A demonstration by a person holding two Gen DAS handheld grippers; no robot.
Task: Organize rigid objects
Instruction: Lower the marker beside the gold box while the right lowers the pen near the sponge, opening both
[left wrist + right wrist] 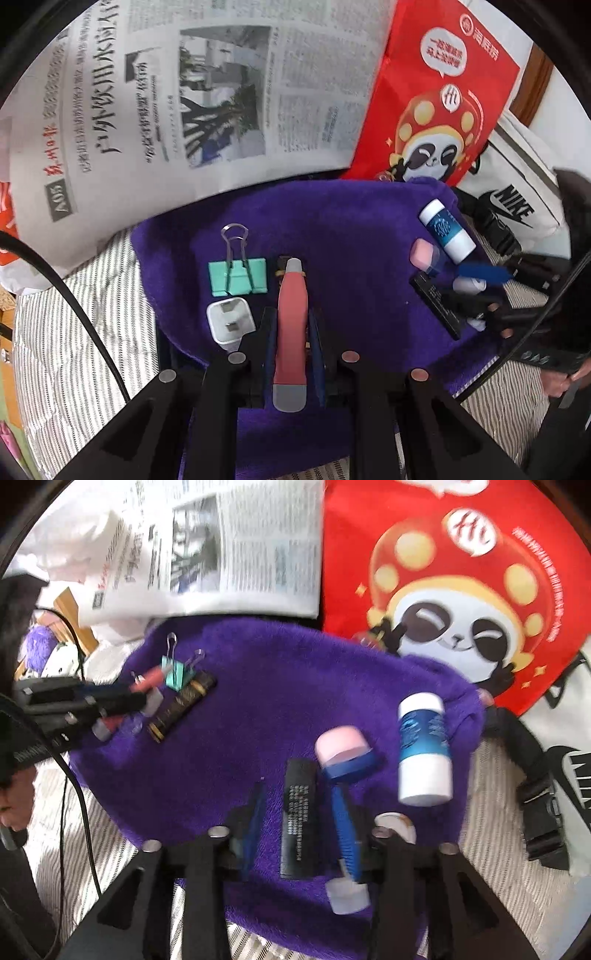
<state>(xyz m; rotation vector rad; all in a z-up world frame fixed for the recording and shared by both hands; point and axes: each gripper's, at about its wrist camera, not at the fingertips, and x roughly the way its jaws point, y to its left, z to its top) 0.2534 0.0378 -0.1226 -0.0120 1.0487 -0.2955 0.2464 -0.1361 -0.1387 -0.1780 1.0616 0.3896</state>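
A slip is the main risk: the red utility knife point(291, 332) is pinched only along its smooth sides by the left gripper point(290, 325), just beside the green binder clip point(238, 277); the right gripper point(299, 812), well apart from the clip, is spread around the black bar point(299, 816), not yet clamped; a skewed closure could nudge it.

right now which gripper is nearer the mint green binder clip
Left. The left gripper, its jaws shut on the pink and grey tool, sits just beside the mint green binder clip. The right gripper is across the purple cloth.
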